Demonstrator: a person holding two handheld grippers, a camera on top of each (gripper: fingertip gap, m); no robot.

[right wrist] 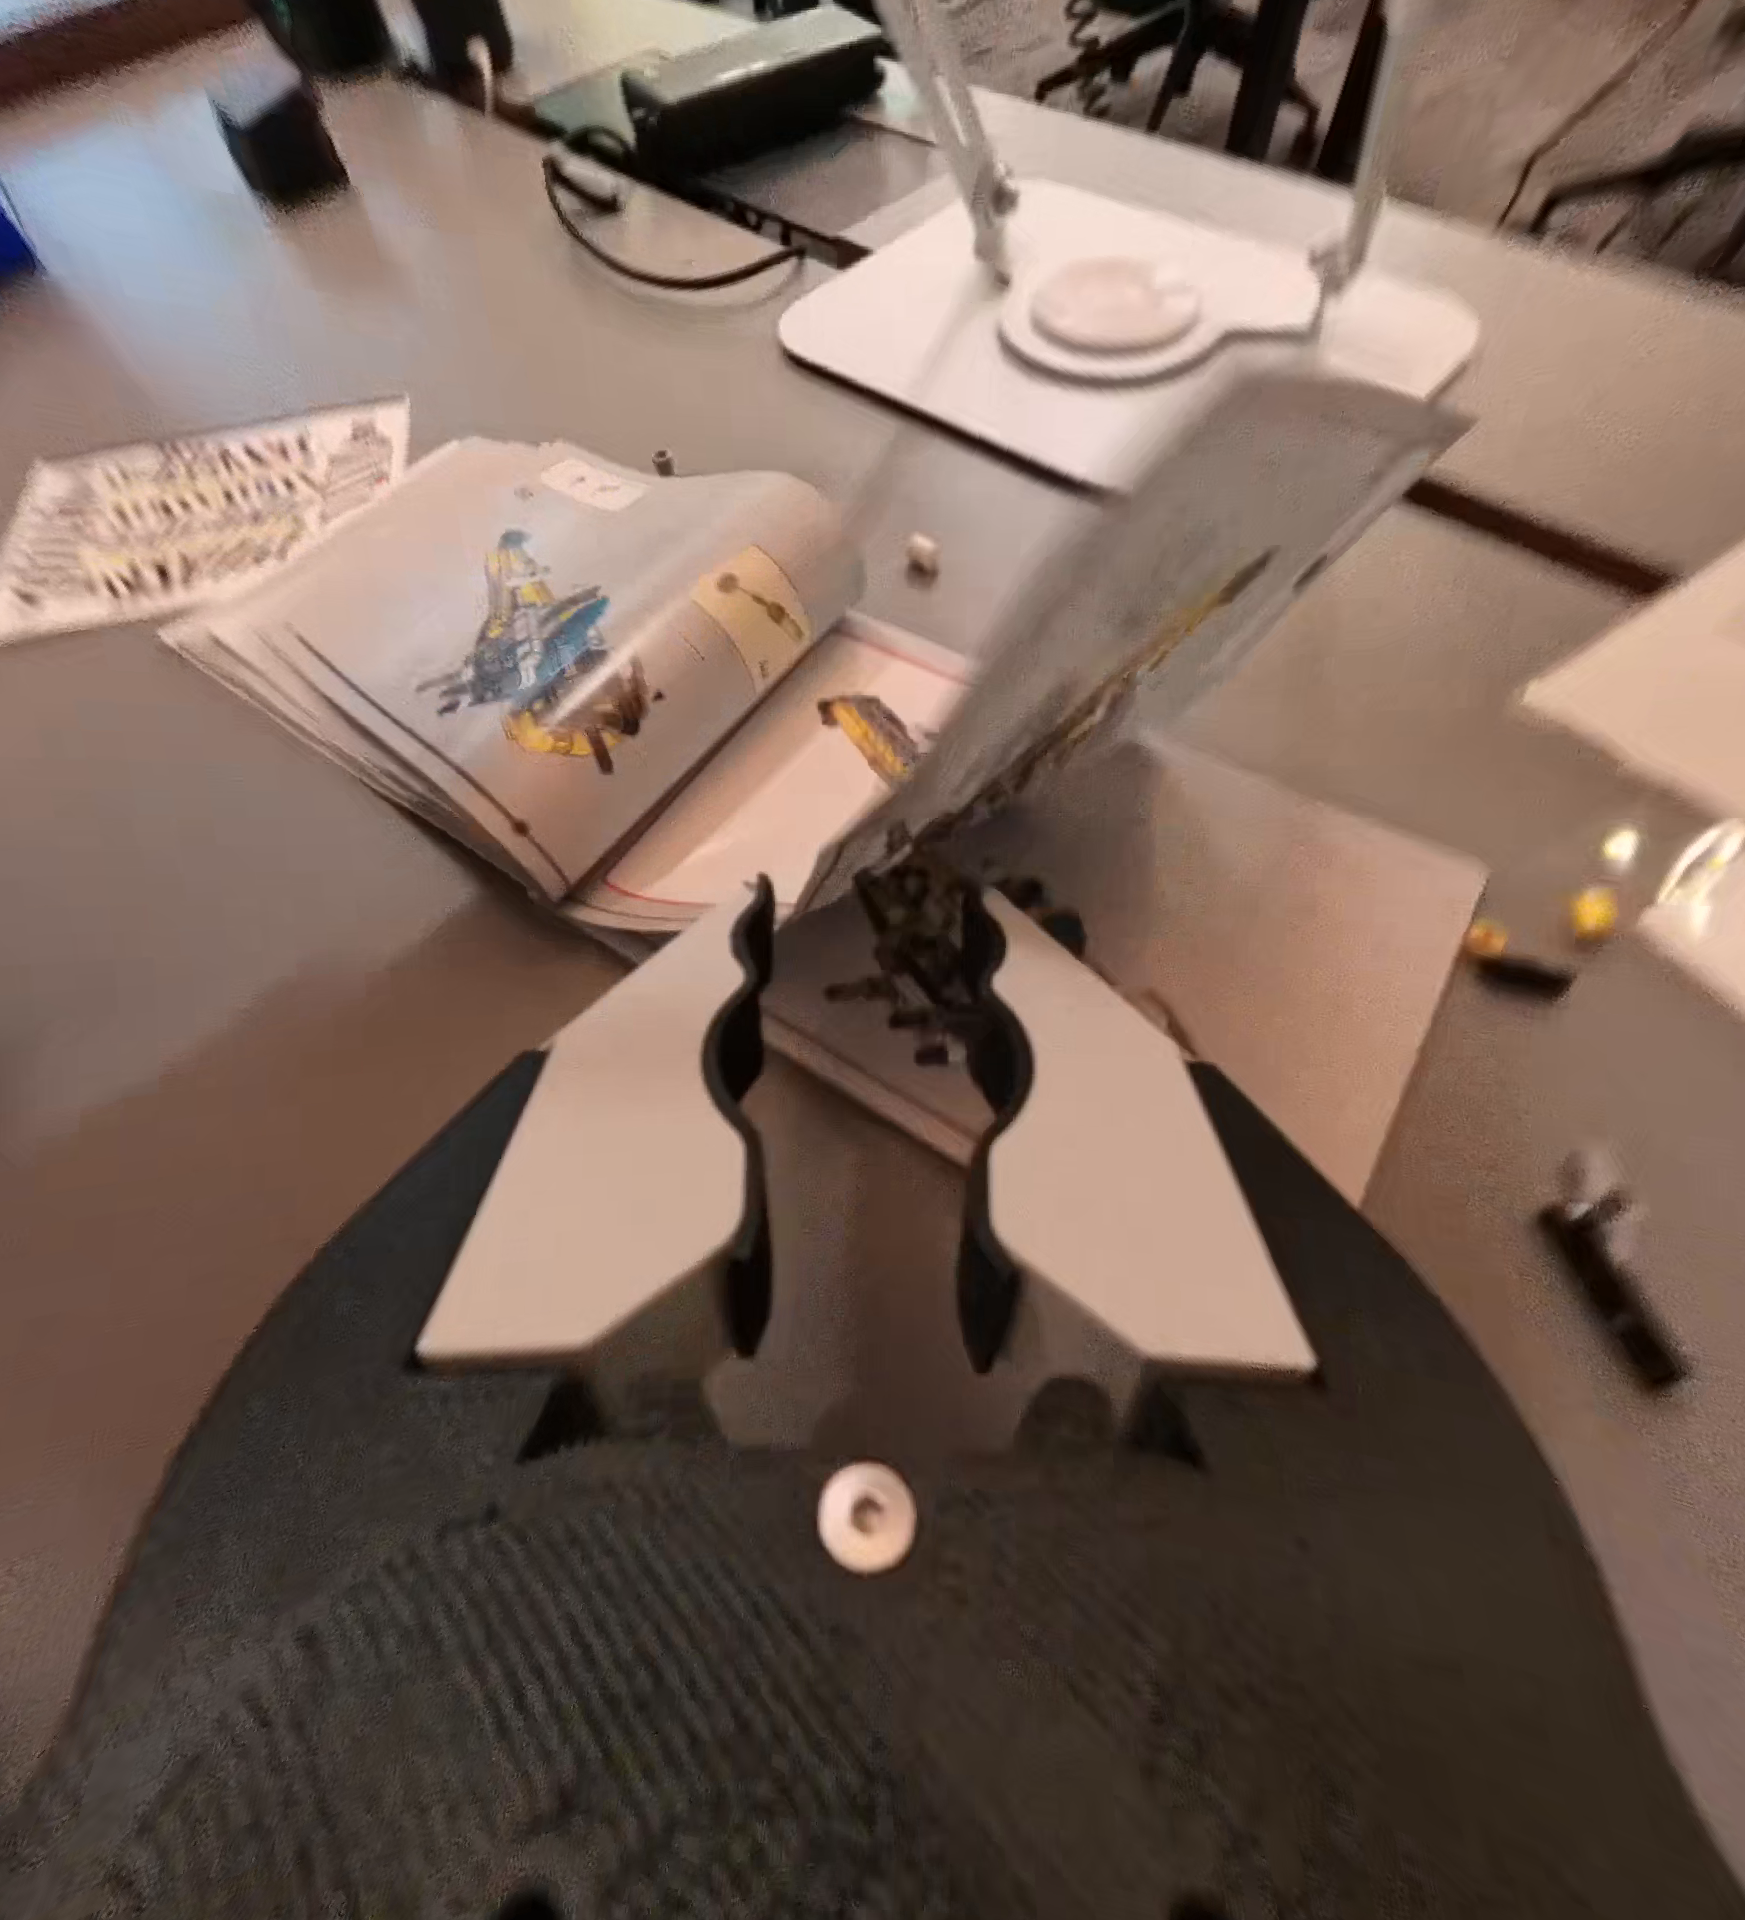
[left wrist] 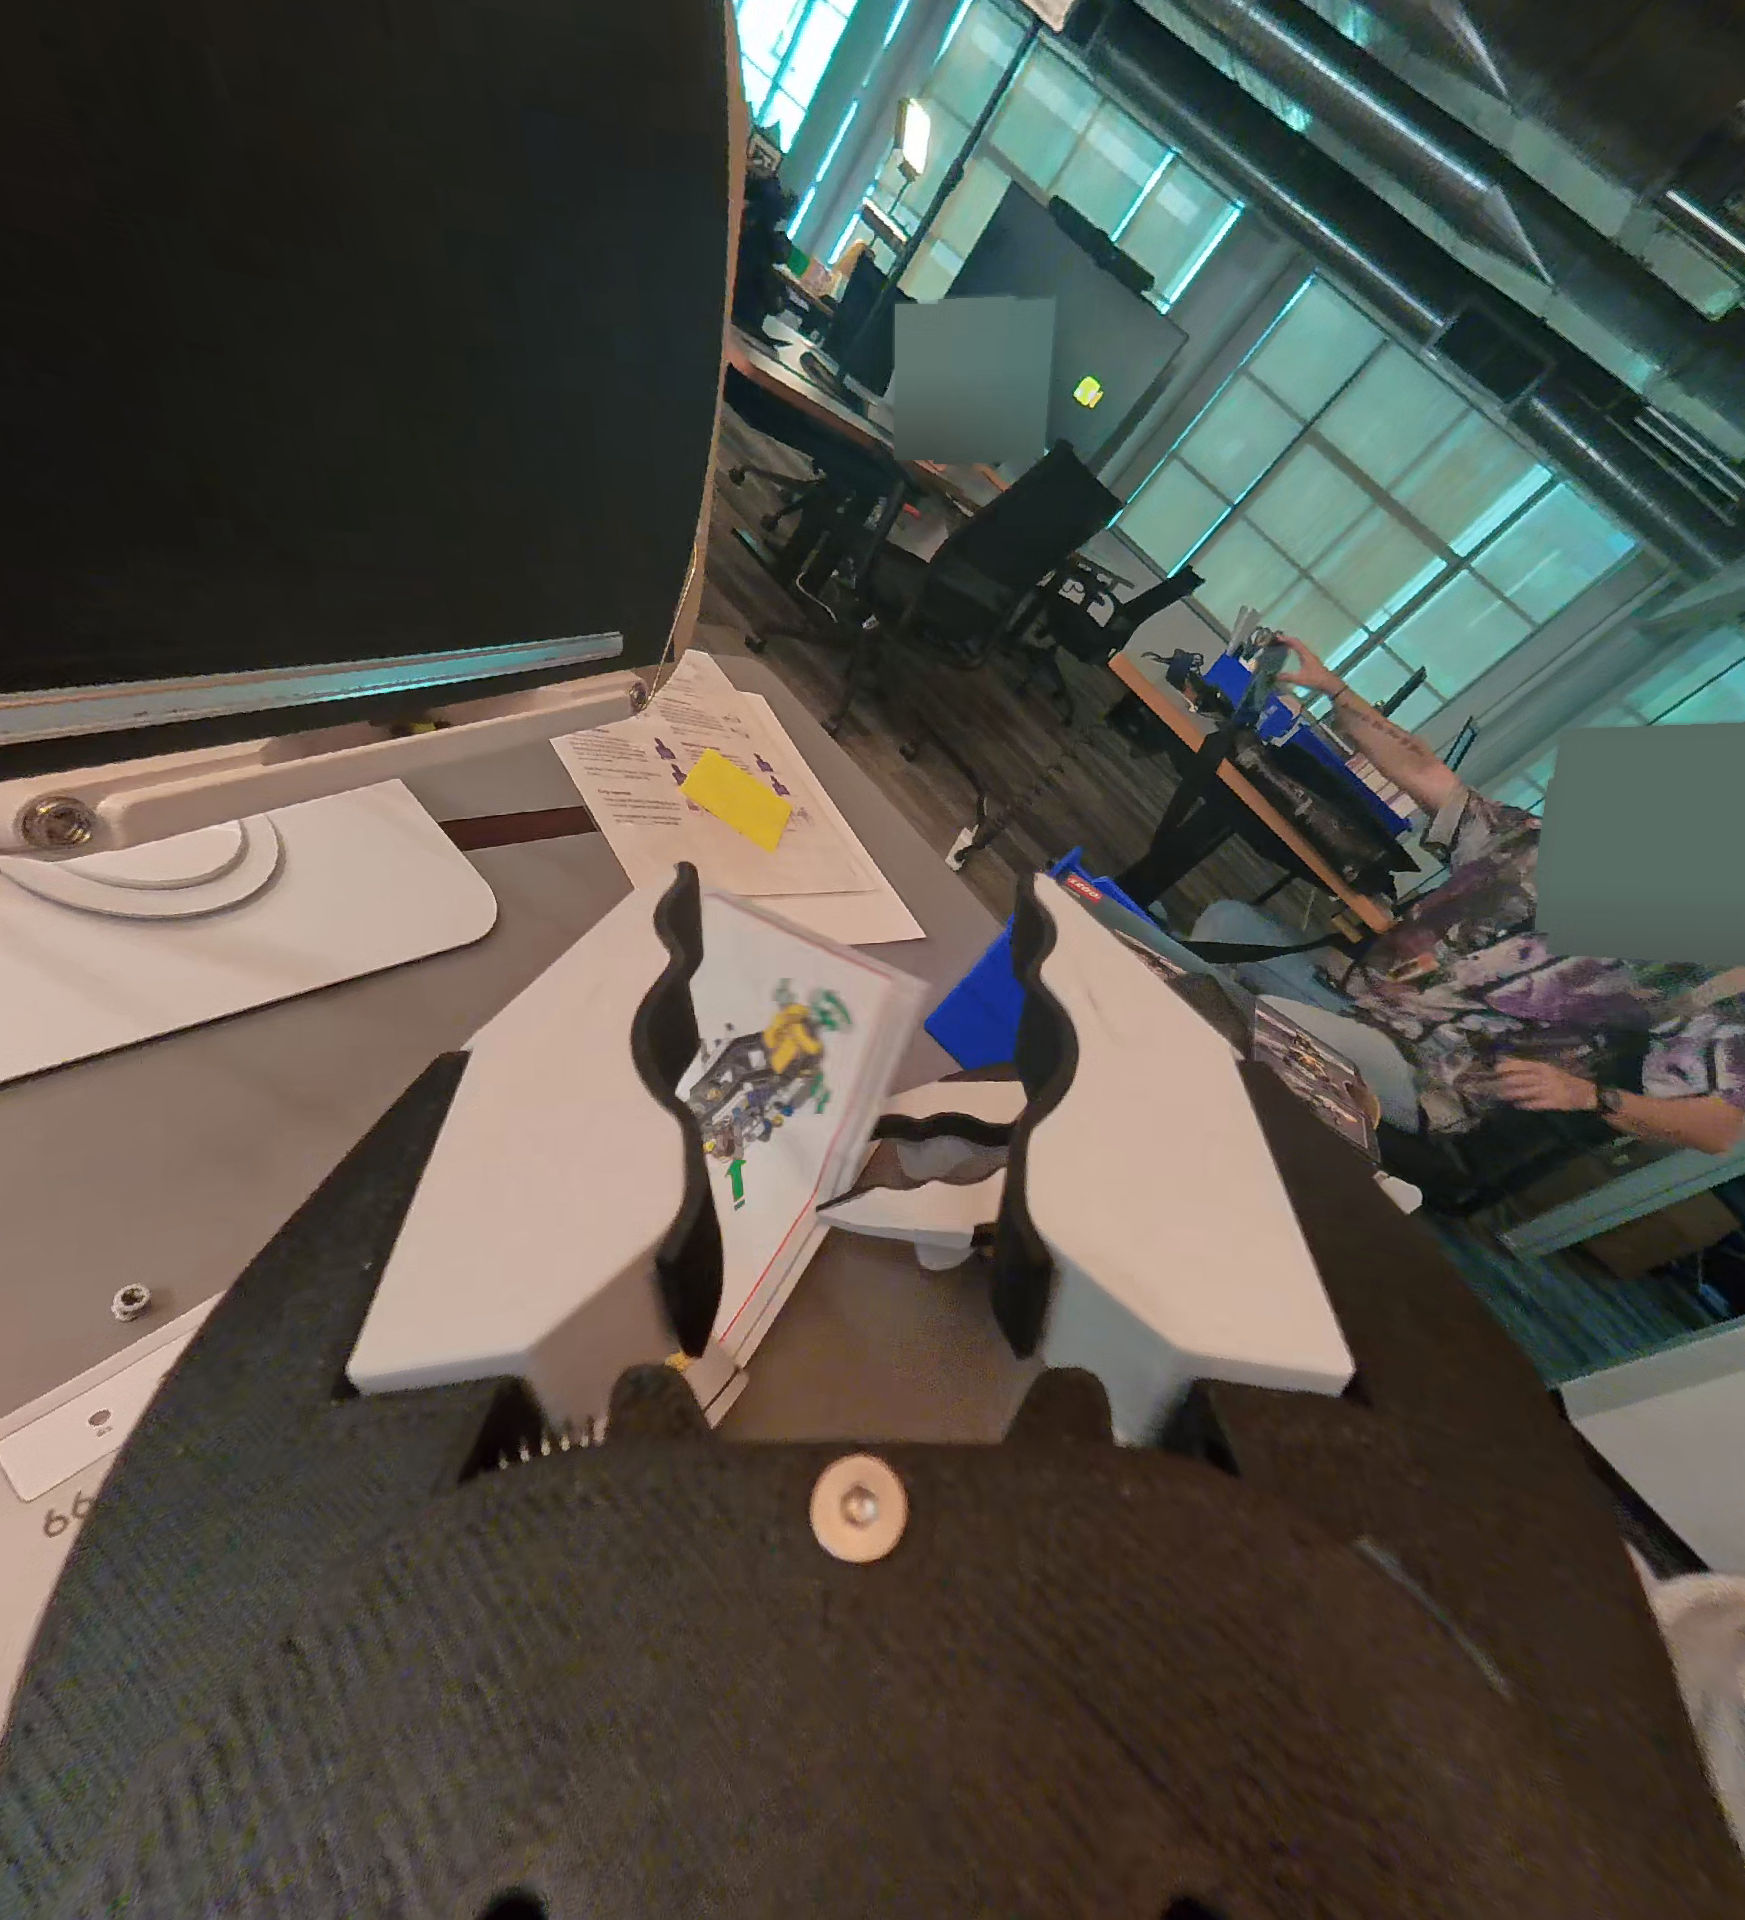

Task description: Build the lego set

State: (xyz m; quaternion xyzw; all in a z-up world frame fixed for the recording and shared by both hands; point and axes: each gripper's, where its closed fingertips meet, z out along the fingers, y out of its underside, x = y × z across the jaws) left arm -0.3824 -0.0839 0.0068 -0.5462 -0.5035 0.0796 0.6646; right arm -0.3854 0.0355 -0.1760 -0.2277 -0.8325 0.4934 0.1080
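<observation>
On the grey desk (right wrist: 224, 883) lies the open instruction booklet (right wrist: 556, 665), its spine running away from the right gripper (right wrist: 873, 940), one glossy page (right wrist: 1148, 644) standing up, blurred. Both grippers, the left gripper (left wrist: 852, 914) included, gape with nothing between their wavy black pads. Beyond sit a white monitor base (right wrist: 1128, 322), office chairs (left wrist: 1013, 561) and tall windows (left wrist: 1387, 468).

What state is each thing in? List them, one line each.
Left gripper: open, fingers either side of the booklet's edge.
Right gripper: open, holding nothing.
Instruction booklet: lying open on the table, one page lifted upright.
Sticker sheet: flat on the table.
Monitor: screen dark.
</observation>
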